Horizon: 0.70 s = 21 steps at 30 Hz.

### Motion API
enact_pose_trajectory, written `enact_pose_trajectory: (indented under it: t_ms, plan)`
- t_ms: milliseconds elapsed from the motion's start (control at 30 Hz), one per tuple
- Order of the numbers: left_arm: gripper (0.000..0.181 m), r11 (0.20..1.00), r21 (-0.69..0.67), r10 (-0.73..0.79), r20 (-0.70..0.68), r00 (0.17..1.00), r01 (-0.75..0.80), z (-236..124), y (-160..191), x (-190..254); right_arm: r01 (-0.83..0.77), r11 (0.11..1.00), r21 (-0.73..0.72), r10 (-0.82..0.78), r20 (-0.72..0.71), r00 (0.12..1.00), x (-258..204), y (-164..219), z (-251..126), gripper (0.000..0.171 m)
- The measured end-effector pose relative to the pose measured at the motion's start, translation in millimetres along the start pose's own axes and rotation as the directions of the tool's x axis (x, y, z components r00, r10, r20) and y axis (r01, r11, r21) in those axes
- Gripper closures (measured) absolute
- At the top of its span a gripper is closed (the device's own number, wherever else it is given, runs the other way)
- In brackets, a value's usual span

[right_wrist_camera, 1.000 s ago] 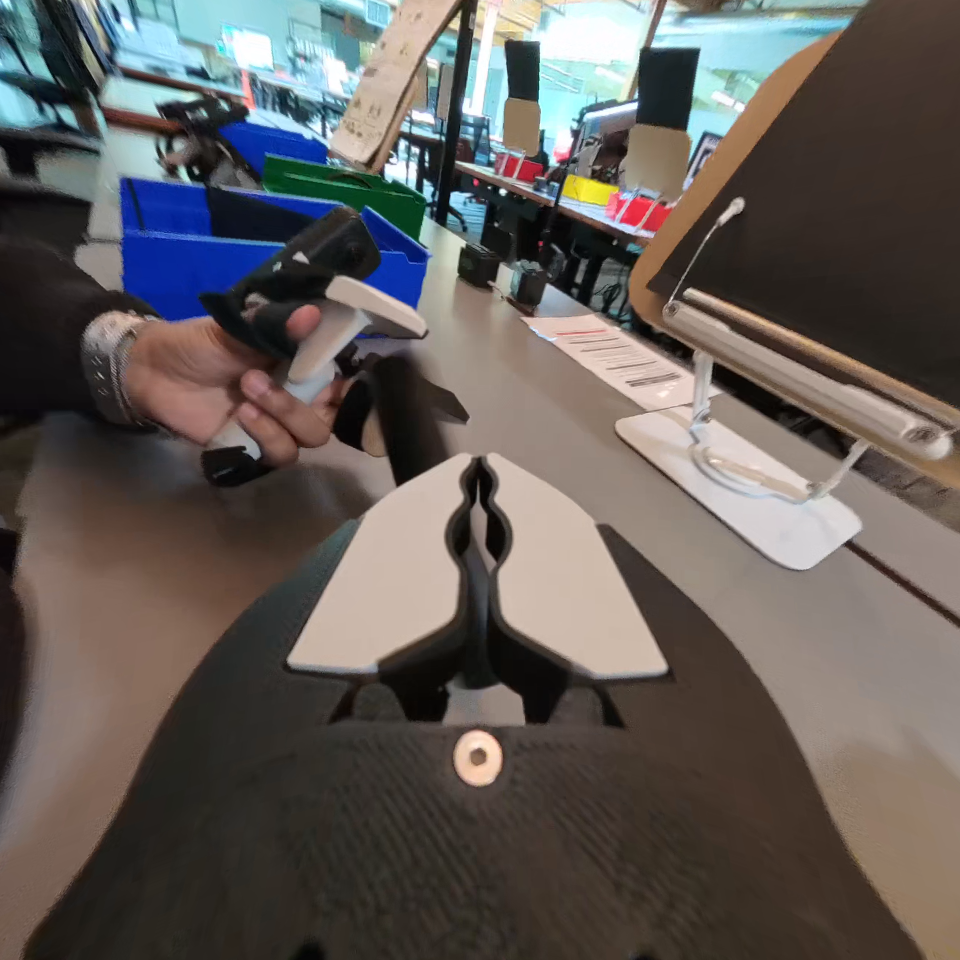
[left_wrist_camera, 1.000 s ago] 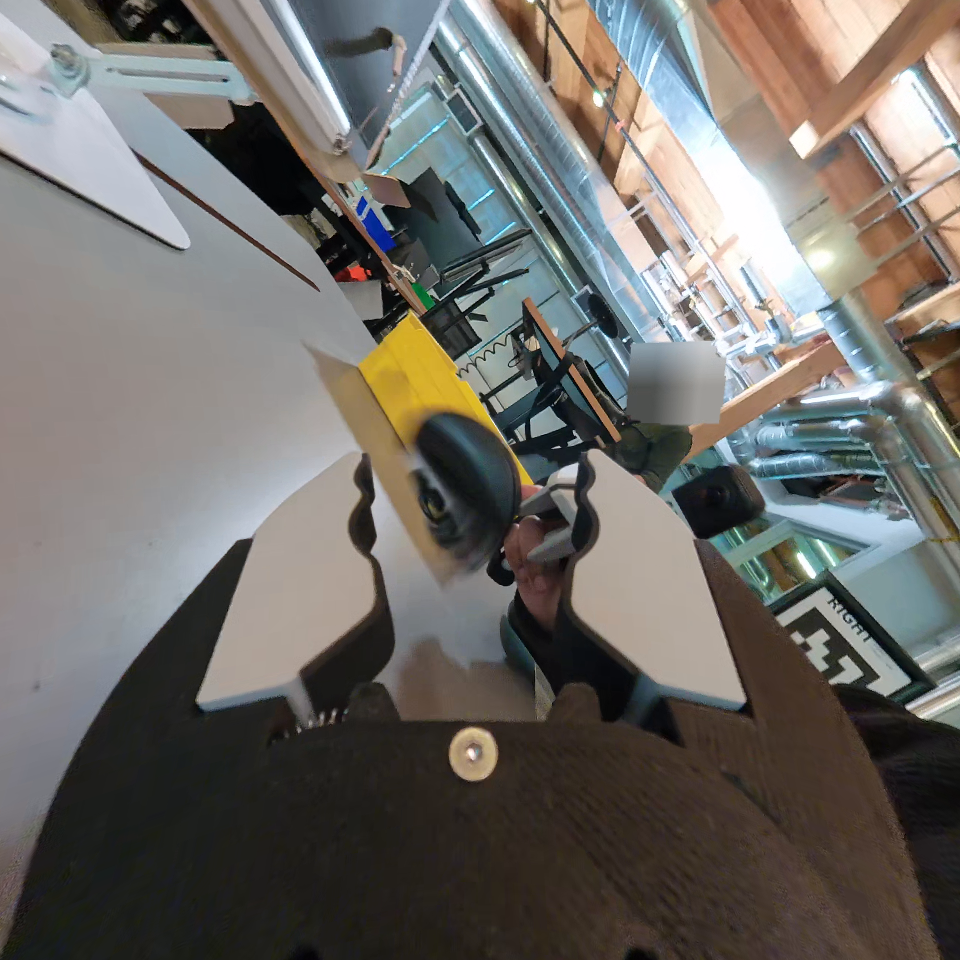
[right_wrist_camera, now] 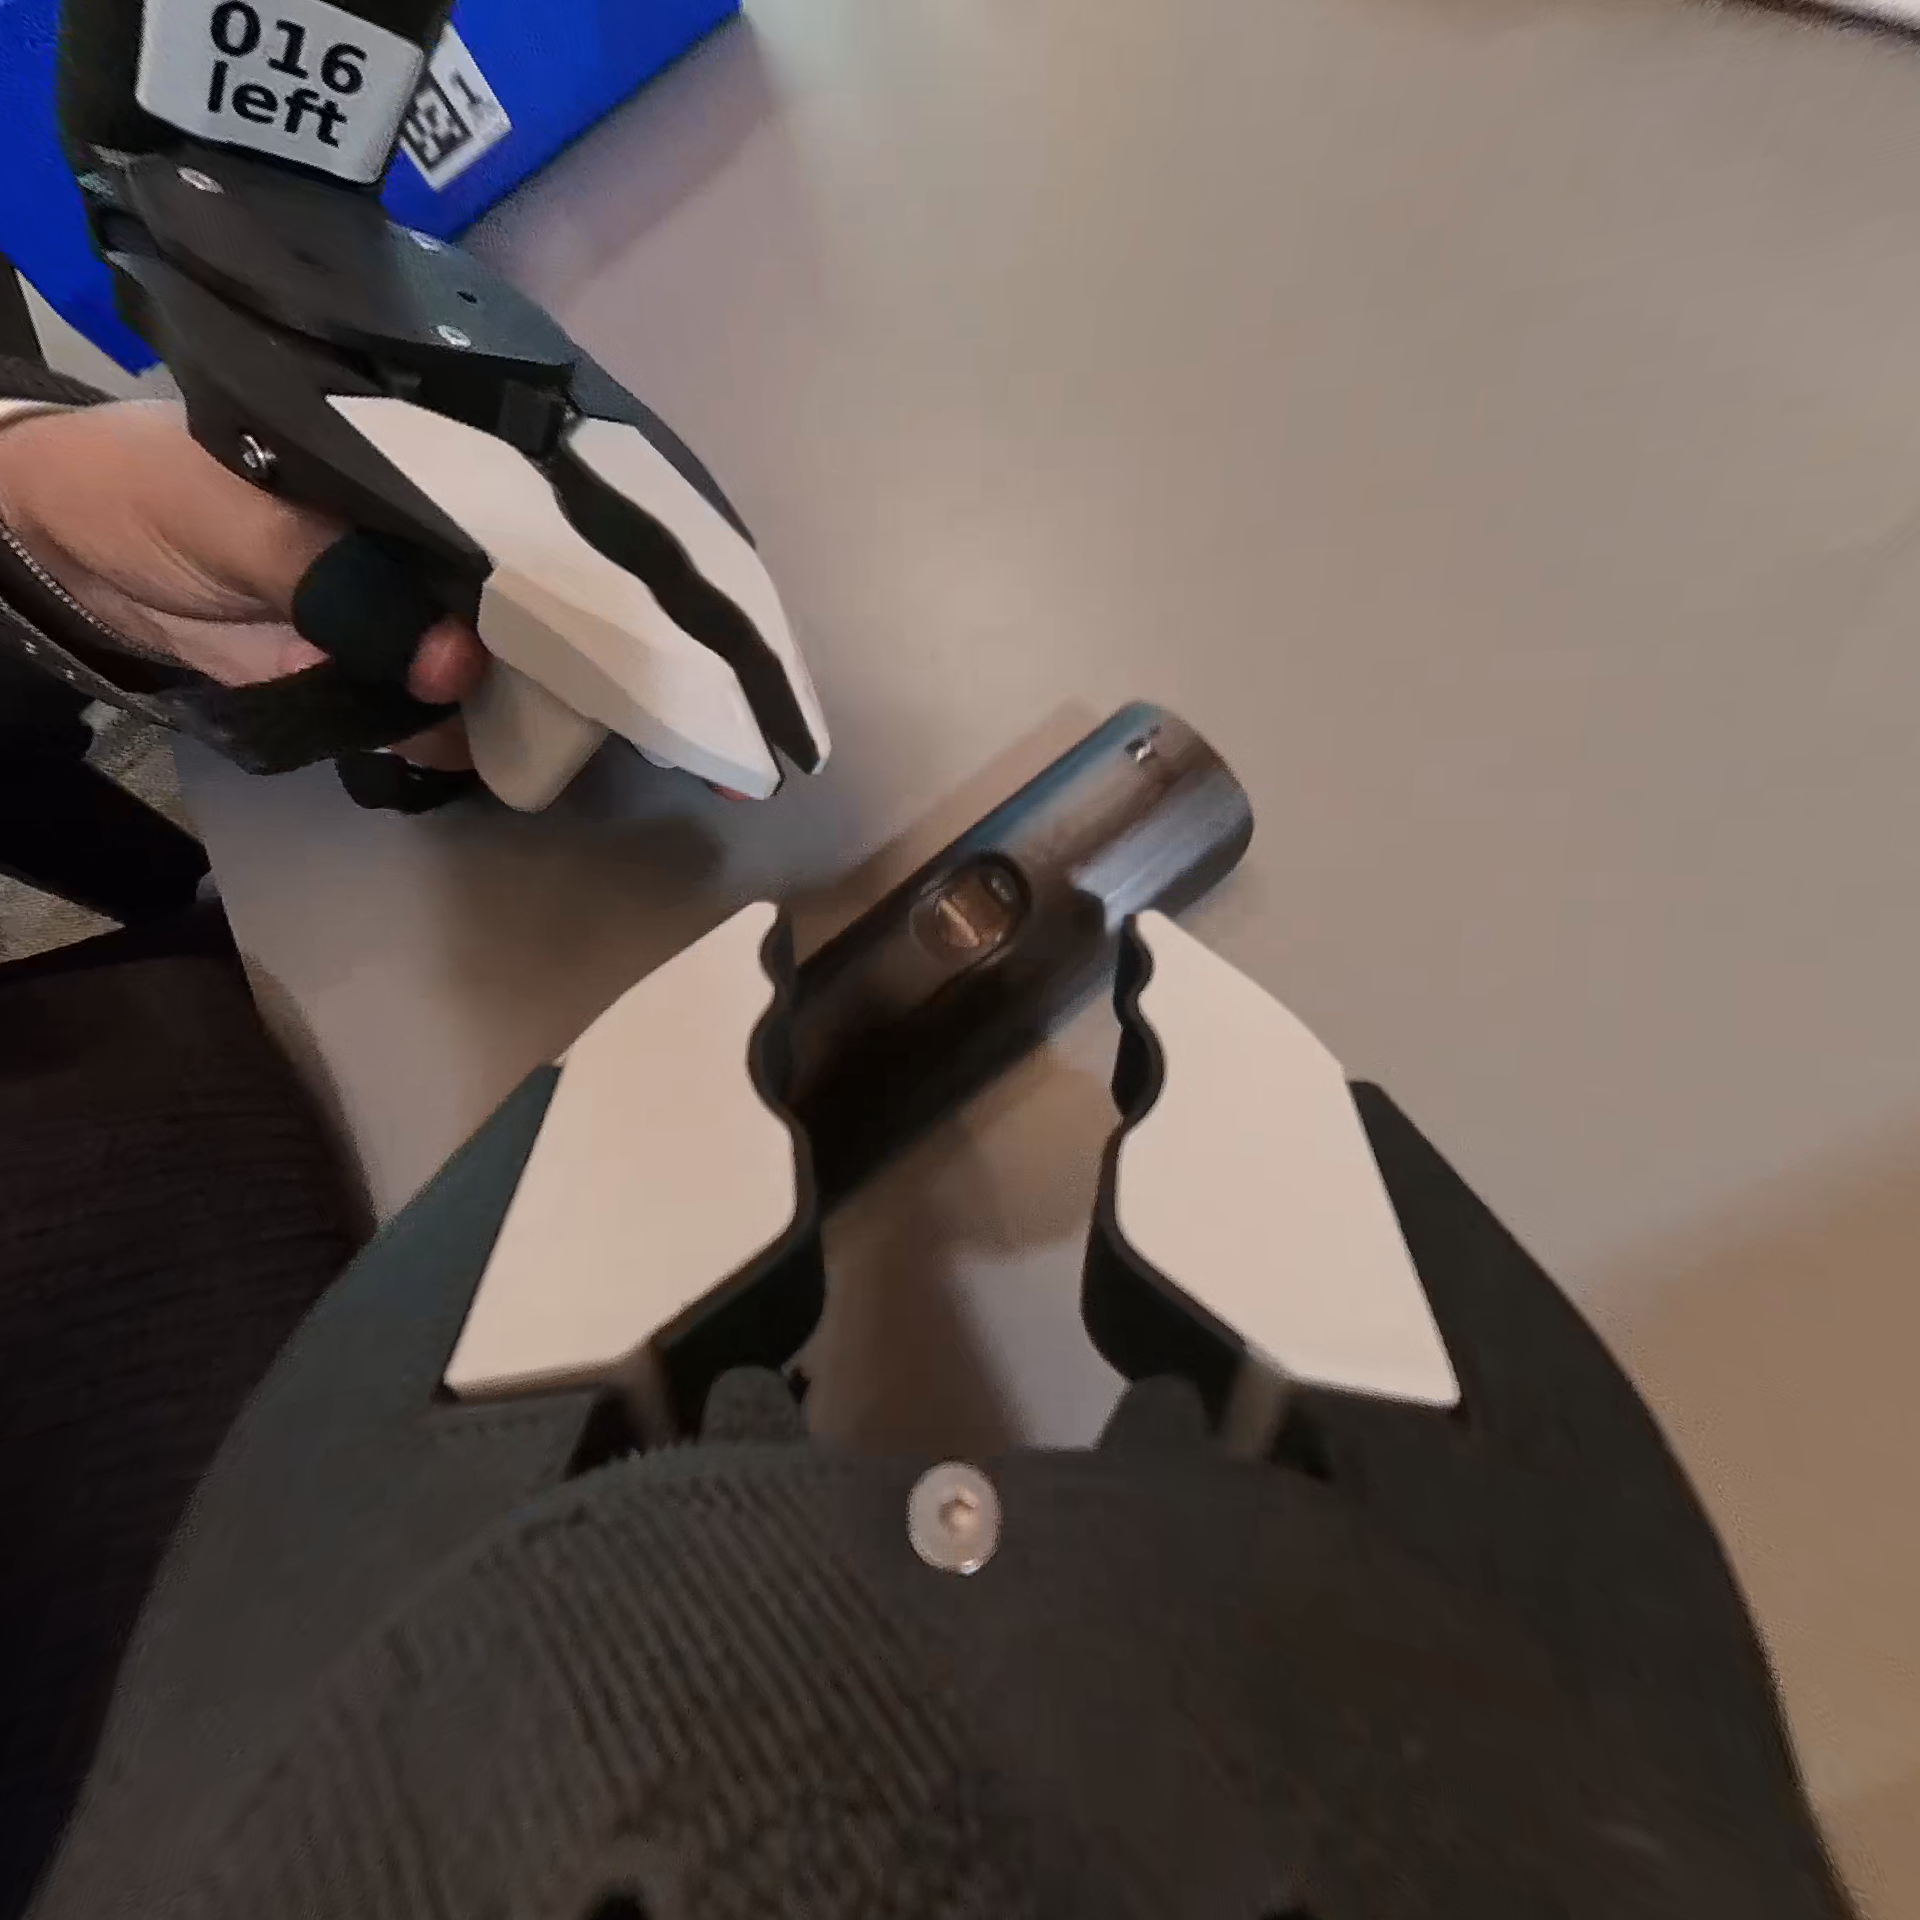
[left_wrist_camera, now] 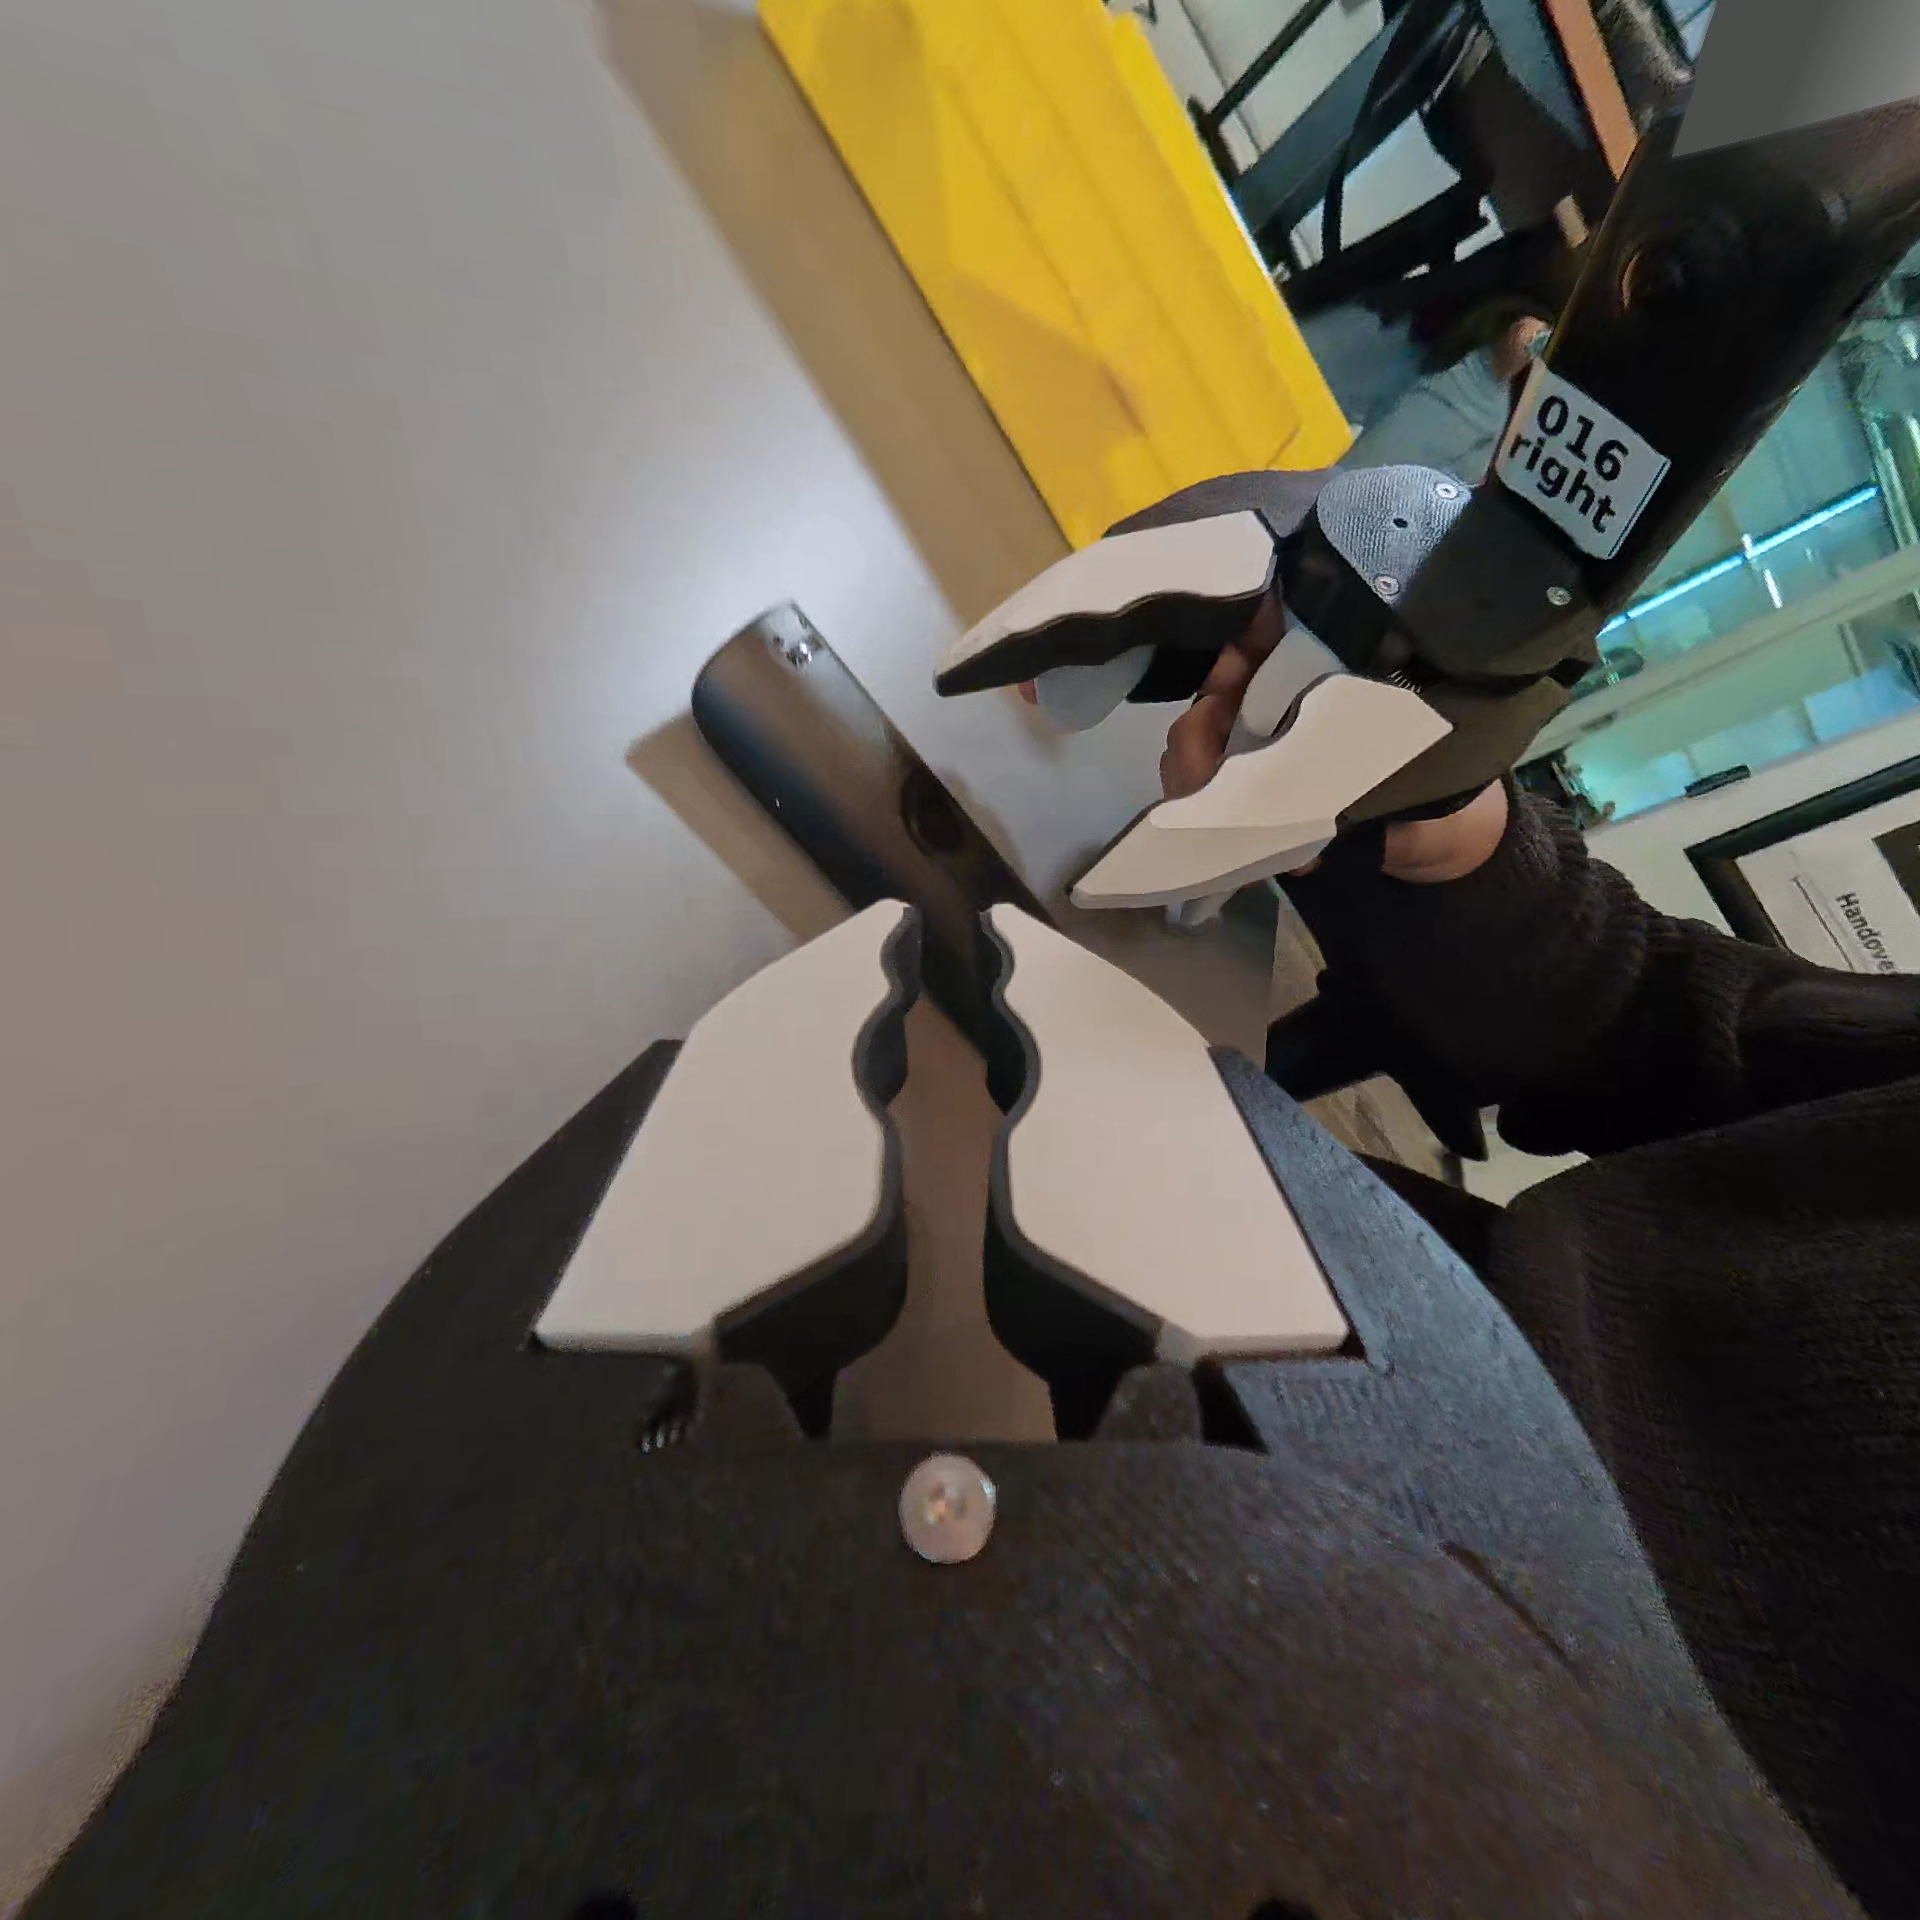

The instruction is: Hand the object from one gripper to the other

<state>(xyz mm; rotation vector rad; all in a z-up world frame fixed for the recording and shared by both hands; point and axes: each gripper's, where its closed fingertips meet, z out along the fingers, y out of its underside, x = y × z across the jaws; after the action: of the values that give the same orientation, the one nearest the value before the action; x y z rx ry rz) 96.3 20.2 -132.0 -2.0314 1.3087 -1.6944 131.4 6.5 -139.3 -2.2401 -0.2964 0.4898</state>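
The object is a dark metal cylinder (right_wrist_camera: 997, 935) with a round hole in its side. It lies flat on the grey table (right_wrist_camera: 1403, 416). My right gripper (right_wrist_camera: 956, 920) is open, and the cylinder shows between its fingers, the near end by the left finger. My left gripper (right_wrist_camera: 798, 777) hovers just left of the cylinder, tips almost together, with nothing seen between them. In the left wrist view my left gripper (left_wrist_camera: 951, 920) looks down on the cylinder (left_wrist_camera: 831, 769) through its narrow gap. The open right gripper (left_wrist_camera: 1016, 784) is just right of it.
A yellow bin (left_wrist_camera: 1039, 208) stands on the table beyond the cylinder. A blue bin (right_wrist_camera: 582, 62) stands at the far left behind the left gripper. The table's near edge runs at lower left (right_wrist_camera: 239, 935). A hand in a dark sleeve (left_wrist_camera: 1558, 1039) holds each gripper.
My right gripper was shut on the cylinder, holding it up above the table; now it is open and the cylinder lies on the table. My left gripper has gone from open to shut. Both point down.
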Motion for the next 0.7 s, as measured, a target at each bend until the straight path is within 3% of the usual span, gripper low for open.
enact_pose_trajectory:
  t_ms: [200,467,700]
  plan:
    - [0.172,0.998,-0.054,0.011,-0.024,1.0,-0.012,6.9,11.8,9.1,-0.134,0.99,-0.051,0.136,0.04,0.99,-9.6,24.8,-1.4,0.106]
    - [0.173,0.994,-0.112,0.002,-0.042,0.999,-0.007,12.8,21.4,14.5,-0.123,0.991,-0.048,0.127,0.084,0.988,-24.0,20.0,7.3,0.102]
    - [0.178,0.99,-0.135,-0.042,-0.062,0.997,0.033,12.7,23.8,14.3,-0.317,0.948,-0.001,0.304,0.293,0.907,-43.9,4.9,6.7,0.11]
